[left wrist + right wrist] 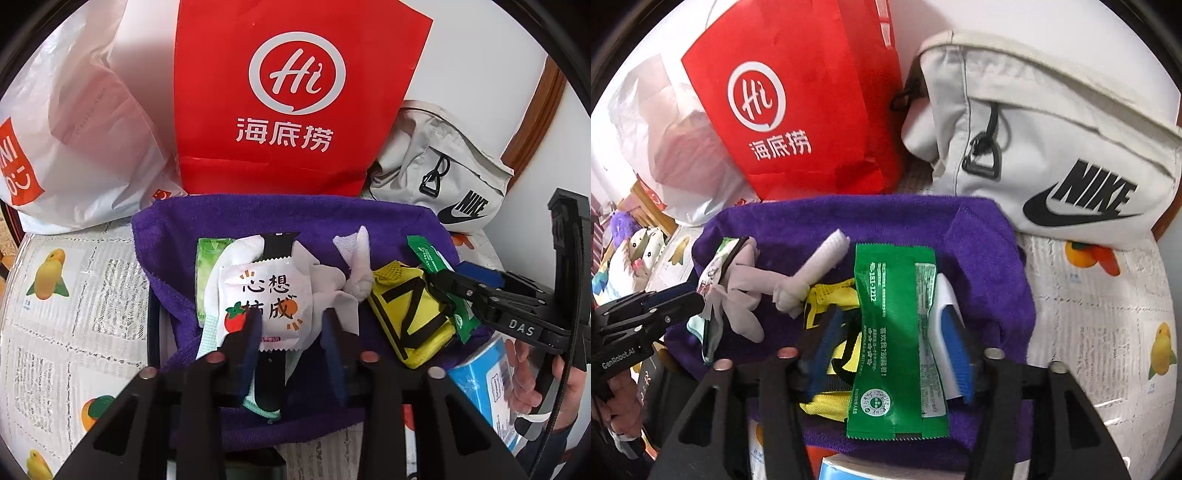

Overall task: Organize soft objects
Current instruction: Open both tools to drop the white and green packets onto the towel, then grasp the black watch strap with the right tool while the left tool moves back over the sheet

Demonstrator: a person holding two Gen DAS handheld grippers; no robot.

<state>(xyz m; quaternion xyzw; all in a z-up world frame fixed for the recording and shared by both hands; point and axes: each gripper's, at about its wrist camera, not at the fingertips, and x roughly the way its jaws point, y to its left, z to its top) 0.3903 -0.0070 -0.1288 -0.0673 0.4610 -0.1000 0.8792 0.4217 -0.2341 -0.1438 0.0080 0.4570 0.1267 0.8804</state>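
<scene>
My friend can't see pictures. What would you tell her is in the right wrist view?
A green packet lies between the open blue fingers of the right tool, on top of a yellow pouch on a purple towel. A knotted white cloth lies to its left; behind stand a red paper bag and a white Nike bag.
</scene>
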